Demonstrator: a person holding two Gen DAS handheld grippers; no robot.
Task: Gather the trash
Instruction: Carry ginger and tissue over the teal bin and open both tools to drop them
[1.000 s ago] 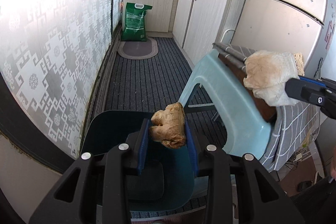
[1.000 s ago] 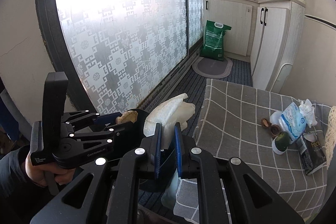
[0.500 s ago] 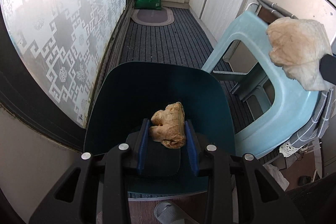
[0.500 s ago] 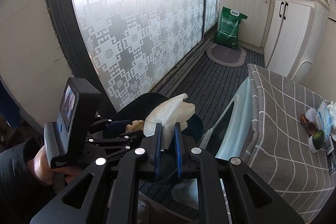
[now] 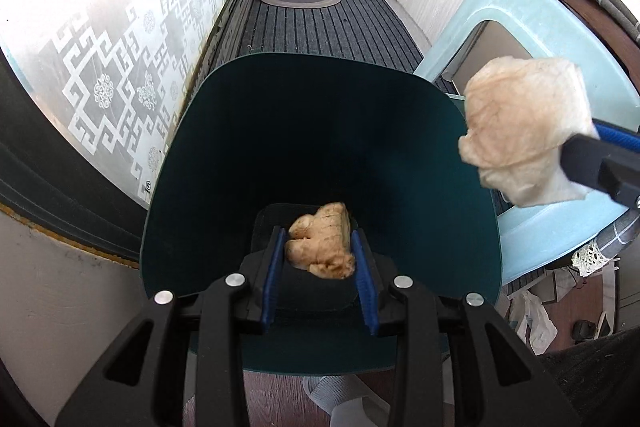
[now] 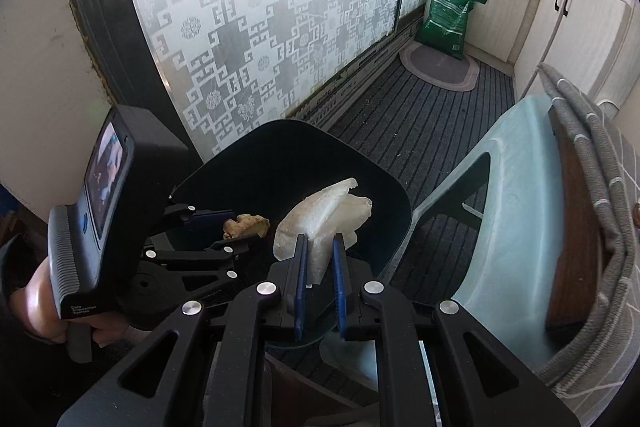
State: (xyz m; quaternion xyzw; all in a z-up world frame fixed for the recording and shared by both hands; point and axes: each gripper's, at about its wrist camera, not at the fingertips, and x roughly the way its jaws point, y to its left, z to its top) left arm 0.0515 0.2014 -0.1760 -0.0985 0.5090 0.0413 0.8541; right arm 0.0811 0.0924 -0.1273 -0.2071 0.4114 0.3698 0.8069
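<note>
I have the left gripper [image 5: 320, 259] clamped on a knobbly piece of ginger [image 5: 320, 247], the blue pads pressing on both its sides, and it hangs inside the mouth of the dark teal trash bin [image 5: 192, 155], low over the near part of the opening. My right gripper [image 6: 320, 259] is closed on a crumpled, stained paper towel [image 6: 320, 219], which sticks up and forward from between the narrow jaws. In the left wrist view that towel sits at the bin's right rim, partly over the edge and partly over the pale blue plastic stool [image 5: 536, 27] just beside the bin. In the right wrist view the towel hangs over the bin's opening, with the ginger just to its left, near but not touching. A hand [image 6: 36, 307] wraps the left gripper's handle at the lower left. The bin stands on the dark ribbed floor mat [image 5: 320, 23] beside the patterned frosted glass door [image 6: 260, 7]. Further along the floor a green bag [image 6: 448, 15] stands against the cabinets, behind a small oval rug [image 6: 440, 67].
</note>
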